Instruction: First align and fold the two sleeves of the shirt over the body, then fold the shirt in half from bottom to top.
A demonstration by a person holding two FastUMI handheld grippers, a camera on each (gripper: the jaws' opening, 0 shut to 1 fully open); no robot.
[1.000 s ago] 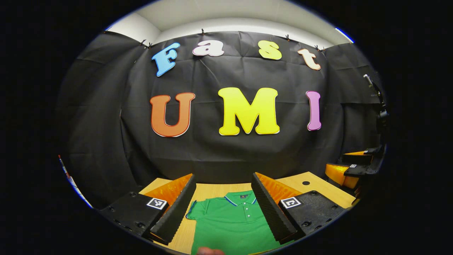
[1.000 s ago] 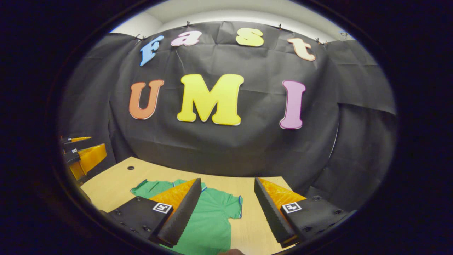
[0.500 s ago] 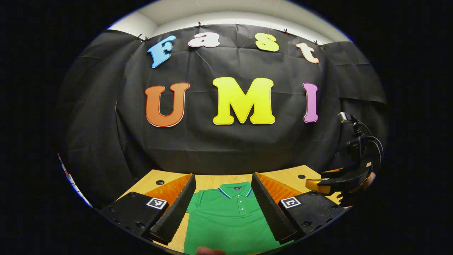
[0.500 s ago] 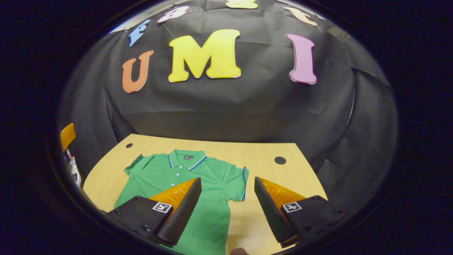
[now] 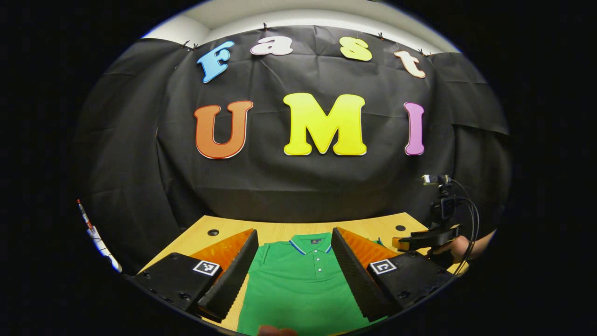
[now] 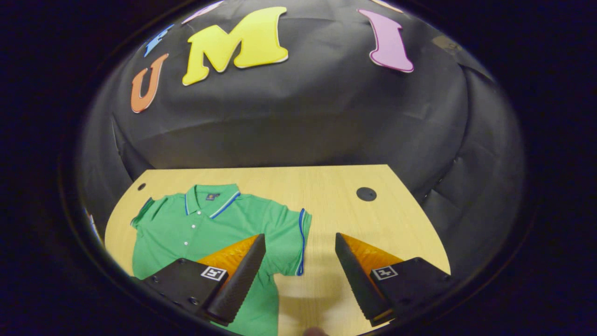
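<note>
Both tongs gape empty; right has dipped, seemingly nearer the shirt.

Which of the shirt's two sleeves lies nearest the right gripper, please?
The blue-trimmed sleeve just ahead of the right gripper; the other sleeve lies across the shirt.

Left gripper and right gripper both wide apart at the fingers, empty, angled downward.
</note>
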